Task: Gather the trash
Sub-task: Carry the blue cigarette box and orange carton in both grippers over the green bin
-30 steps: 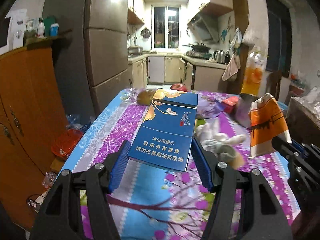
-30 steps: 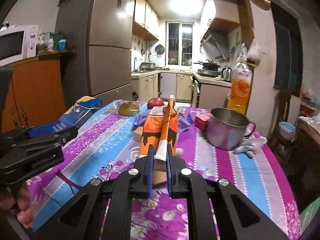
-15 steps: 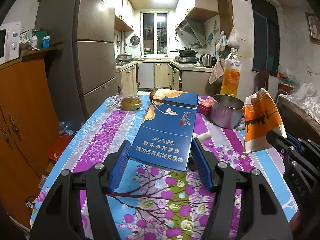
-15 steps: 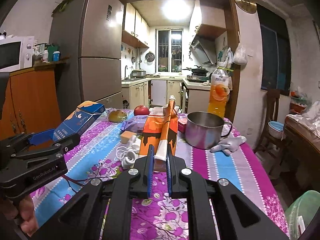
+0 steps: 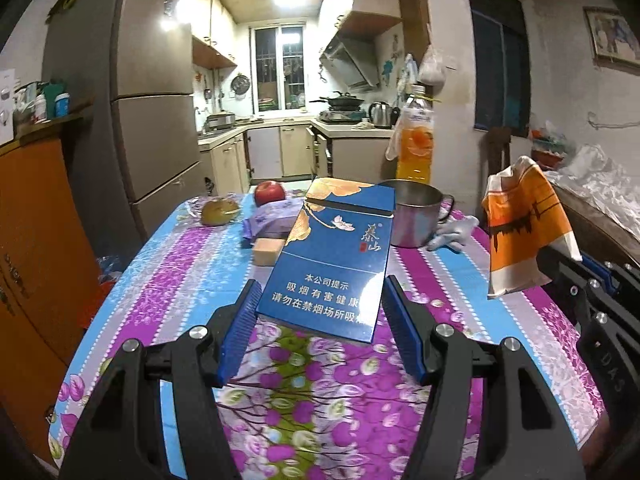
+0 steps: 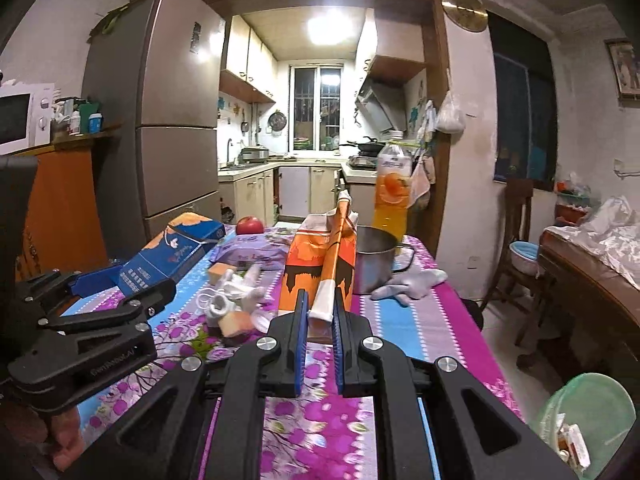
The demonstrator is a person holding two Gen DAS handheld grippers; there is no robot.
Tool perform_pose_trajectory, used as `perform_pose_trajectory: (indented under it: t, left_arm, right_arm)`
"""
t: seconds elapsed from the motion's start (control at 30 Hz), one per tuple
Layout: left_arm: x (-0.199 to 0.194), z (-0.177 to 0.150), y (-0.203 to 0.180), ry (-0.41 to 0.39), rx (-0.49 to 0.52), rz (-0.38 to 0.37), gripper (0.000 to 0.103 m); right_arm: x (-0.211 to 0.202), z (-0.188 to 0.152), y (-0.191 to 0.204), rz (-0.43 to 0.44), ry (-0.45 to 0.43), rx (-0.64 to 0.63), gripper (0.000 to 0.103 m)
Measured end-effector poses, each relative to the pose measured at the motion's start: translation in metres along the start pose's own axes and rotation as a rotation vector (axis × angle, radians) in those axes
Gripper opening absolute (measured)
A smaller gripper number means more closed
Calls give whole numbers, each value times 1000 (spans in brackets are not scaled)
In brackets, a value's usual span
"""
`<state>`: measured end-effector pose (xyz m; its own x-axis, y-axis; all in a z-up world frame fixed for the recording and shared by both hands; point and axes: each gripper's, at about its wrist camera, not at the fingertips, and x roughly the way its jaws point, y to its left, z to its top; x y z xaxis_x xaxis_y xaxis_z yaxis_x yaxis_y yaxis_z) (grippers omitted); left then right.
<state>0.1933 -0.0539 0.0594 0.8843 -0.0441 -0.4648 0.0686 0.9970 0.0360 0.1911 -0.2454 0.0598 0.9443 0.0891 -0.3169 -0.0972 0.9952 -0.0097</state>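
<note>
A blue cigarette carton [image 5: 336,256] hangs above the flowered tablecloth, and my left gripper [image 5: 320,286] is shut on its near end with a blue pad on each side. A flattened orange and white drink carton [image 6: 320,264] stands upright in my right gripper [image 6: 320,300], which is shut on its lower edge. In the left wrist view the orange carton [image 5: 520,232] and the right gripper [image 5: 580,272] show at the right. In the right wrist view the blue carton [image 6: 172,256] and the left gripper [image 6: 128,286] show at the left. A green bin [image 6: 588,420] with scraps inside stands on the floor, low at the right.
On the table [image 5: 172,280] are a steel pot [image 5: 412,216], a grey glove [image 5: 452,232], a purple packet [image 5: 272,220], a tan sponge block [image 5: 268,250], an apple [image 5: 270,192], an orange drink bottle [image 5: 416,148] and white socks [image 6: 232,296]. A fridge and cabinet stand left, a chair right.
Both grippers have drawn back from the table's far end with their cartons still gripped; the pot, apple and kitchen look farther away, and the green bin has come into the right wrist view.
</note>
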Motion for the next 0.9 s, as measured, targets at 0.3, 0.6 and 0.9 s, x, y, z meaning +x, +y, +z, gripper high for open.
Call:
perform_pose_trajectory:
  t: [0.3,0.6,0.9]
  left_arm:
    - [-4,-1,-46,-1,44,-66,59]
    - [-10,-2,-97,-5,104,-137,60]
    - [-19,-7,-159,-8,177,-223,60]
  right_arm:
    - [-30,-9,-41,-71,-7,25,12]
    - [-66,-21,-92,-159,-15,57,12]
    - [-105,-36,-154,-263,-21,91,12]
